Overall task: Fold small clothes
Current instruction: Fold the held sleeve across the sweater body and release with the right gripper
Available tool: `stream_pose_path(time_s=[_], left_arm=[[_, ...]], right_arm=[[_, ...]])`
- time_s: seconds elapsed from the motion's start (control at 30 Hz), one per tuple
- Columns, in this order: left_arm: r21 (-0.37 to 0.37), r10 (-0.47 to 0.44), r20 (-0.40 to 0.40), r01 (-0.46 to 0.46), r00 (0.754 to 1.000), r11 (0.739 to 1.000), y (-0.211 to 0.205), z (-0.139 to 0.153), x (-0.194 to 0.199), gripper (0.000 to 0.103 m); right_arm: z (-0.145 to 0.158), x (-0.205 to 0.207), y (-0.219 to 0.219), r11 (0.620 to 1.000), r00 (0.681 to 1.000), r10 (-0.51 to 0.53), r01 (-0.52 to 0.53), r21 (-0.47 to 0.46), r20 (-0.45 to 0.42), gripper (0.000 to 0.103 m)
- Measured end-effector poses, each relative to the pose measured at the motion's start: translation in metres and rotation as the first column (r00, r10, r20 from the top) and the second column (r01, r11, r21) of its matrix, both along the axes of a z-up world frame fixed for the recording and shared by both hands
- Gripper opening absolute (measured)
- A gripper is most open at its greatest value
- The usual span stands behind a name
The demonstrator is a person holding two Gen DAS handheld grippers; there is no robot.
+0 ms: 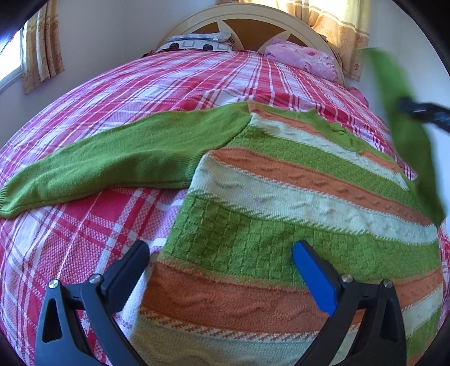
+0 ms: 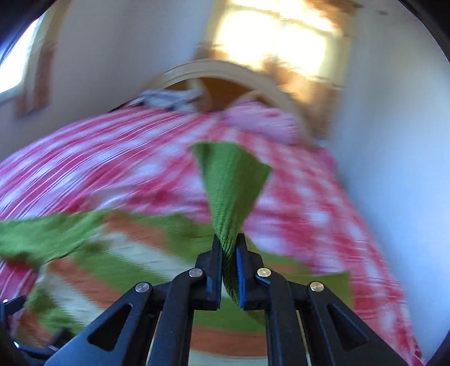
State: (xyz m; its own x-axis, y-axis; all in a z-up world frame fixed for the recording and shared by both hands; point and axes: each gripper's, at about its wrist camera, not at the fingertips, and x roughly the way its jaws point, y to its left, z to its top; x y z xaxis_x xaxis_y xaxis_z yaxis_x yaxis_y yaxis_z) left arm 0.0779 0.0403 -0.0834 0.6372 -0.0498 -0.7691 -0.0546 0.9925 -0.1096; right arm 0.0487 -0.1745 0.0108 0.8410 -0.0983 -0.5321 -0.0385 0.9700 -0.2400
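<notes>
A small knitted sweater (image 1: 281,214) with green, orange and cream stripes lies flat on the bed. Its left green sleeve (image 1: 112,157) stretches out to the left. My left gripper (image 1: 220,253) is open and empty just above the sweater's lower body. My right gripper (image 2: 228,243) is shut on the right green sleeve (image 2: 229,180) and holds it lifted in the air. That lifted sleeve (image 1: 405,126) and the right gripper (image 1: 422,111) show at the right edge of the left wrist view. The right wrist view is motion-blurred.
The bed has a red, pink and white plaid cover (image 1: 140,84). Two pillows (image 1: 301,57) lie by the headboard (image 1: 247,17). A wall runs close along the bed's right side. Curtained windows stand at the left and behind the headboard.
</notes>
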Motion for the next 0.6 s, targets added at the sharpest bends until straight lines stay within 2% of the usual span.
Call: stream_pose_path(time_s=[0.1,0.23,0.3,0.33,0.37,0.43,0.57,0.6], left_arm=[[-0.016,0.002,-0.001,-0.002,1.0,1.0,0.002,-0.001,0.0,0.103],[-0.034,0.0,-0.006,-0.001,1.0,0.999,0.003,-0.003,0.0,0.103],[-0.035,0.0,-0.006,0.0,1.0,0.999,0.003,-0.003,0.0,0.103],[-0.036,0.0,-0.006,0.0,1.0,0.999,0.003,-0.003,0.0,0.103],[-0.036,0.0,-0.006,0.0,1.0,0.999,0.003,-0.003,0.0,0.103],[-0.041,0.0,-0.007,0.0,1.0,0.999,0.003,-0.003,0.0,0.103],[-0.046,0.0,-0.009,0.0,1.0,0.999,0.004,-0.004,0.0,0.103],[-0.046,0.0,-0.009,0.0,1.0,0.999,0.004,-0.004,0.0,0.103]], right_arm=[[-0.036,0.008,0.042,0.994,0.992,0.102,-0.1,0.032,-0.077,0.007],[-0.062,0.009,0.065,0.989,0.985,0.134,-0.127,0.069,-0.108,0.009],[-0.07,0.018,0.065,0.981,0.977,0.158,-0.139,0.136,-0.143,0.019],[-0.073,0.021,0.064,0.974,0.969,0.182,-0.155,0.168,-0.165,0.035],[-0.076,0.024,0.063,0.958,0.956,0.229,-0.187,0.216,-0.186,0.055],[-0.075,0.02,0.065,0.923,0.935,0.302,-0.239,0.302,-0.183,0.07],[-0.058,0.007,0.056,0.812,0.894,0.429,-0.321,0.487,-0.127,0.07],[-0.055,0.005,0.05,0.805,0.904,0.415,-0.311,0.505,-0.105,0.07]])
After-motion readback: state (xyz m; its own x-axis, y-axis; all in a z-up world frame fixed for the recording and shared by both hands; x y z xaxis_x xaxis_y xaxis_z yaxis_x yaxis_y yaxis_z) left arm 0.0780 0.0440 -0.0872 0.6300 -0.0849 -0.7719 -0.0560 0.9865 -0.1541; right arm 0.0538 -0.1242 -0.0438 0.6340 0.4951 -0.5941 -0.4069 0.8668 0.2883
